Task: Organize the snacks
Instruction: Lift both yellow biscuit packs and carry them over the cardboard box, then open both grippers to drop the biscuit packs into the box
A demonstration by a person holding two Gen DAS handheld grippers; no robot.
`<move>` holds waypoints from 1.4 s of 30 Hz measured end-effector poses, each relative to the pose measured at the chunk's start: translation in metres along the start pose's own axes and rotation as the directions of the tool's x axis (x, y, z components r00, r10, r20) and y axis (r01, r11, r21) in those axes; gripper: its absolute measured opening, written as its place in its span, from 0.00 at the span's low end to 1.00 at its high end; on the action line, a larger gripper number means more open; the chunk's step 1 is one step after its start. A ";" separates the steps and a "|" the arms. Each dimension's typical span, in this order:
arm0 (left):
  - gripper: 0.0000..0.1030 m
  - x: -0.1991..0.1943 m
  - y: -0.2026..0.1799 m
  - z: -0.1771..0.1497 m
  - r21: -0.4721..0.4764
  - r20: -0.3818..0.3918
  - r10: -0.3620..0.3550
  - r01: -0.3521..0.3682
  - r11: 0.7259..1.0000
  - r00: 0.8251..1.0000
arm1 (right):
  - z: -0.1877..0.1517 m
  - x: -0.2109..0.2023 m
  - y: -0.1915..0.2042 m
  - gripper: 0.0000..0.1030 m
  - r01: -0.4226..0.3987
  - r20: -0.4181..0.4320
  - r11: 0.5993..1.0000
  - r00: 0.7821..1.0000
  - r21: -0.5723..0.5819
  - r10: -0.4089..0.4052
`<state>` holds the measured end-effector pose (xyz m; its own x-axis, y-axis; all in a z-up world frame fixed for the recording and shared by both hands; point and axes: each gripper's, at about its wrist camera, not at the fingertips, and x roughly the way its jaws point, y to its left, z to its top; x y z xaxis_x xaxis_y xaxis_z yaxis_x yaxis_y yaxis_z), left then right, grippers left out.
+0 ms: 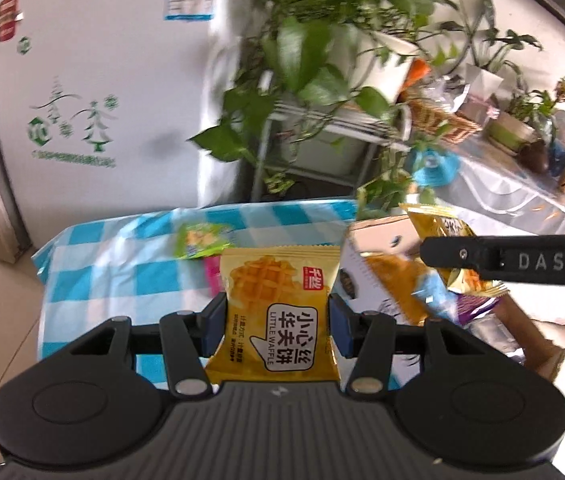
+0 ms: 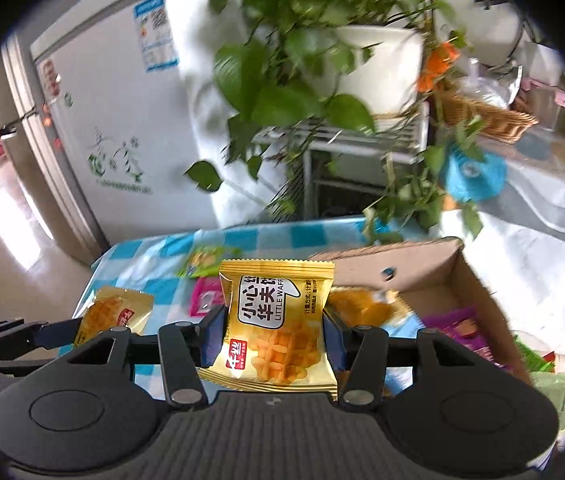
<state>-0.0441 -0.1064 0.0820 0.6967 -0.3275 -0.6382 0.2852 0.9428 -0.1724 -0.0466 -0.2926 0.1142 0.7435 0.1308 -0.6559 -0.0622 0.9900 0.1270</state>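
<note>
Left wrist view: a yellow waffle packet [image 1: 278, 312] is clamped between the left gripper [image 1: 278, 320] pads, held above the checked tablecloth [image 1: 94, 264]. In the right wrist view a second waffle packet [image 2: 278, 328] is pinched by the right gripper [image 2: 274, 338], with the cardboard box [image 2: 478, 280] at 2 o'clock. Several snacks are already seen inside the box; the task is judged partly done. A green packet [image 2: 202, 260] and a pink packet [image 2: 204, 300] are left on the cloth at 11 o'clock. The box's contents are partly hidden, and motion blur obscures the labels.
</note>
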 end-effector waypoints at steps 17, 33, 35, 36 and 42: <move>0.50 0.034 -0.104 0.001 0.096 -0.077 -0.189 0.196 0.976 0.979 | -0.005 -0.031 -0.091 0.55 0.110 0.029 0.975 0.993 0.191 -0.118; 0.84 0.049 -0.156 -0.010 0.156 -0.122 -0.264 0.282 0.947 0.957 | -0.014 -0.033 -0.120 0.60 0.178 -0.020 0.944 0.983 0.279 -0.180; 0.87 0.045 -0.156 -0.009 0.171 -0.105 -0.264 0.279 0.945 0.959 | -0.014 -0.034 -0.120 0.64 0.178 -0.010 0.943 0.983 0.280 -0.182; 0.87 0.044 -0.156 -0.009 0.179 -0.103 -0.264 0.279 0.943 0.959 | -0.013 -0.035 -0.119 0.66 0.177 -0.005 0.944 0.983 0.279 -0.183; 0.88 0.040 -0.147 -0.007 0.204 -0.101 -0.211 0.228 0.952 0.972 | -0.013 -0.035 -0.117 0.67 0.165 0.005 0.945 0.985 0.281 -0.174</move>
<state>-0.0623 -0.2577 0.0767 0.5504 -0.5110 -0.6602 0.5649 0.8102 -0.1561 -0.0737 -0.4127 0.1126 0.7461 -0.0434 -0.6644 0.2512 0.9425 0.2205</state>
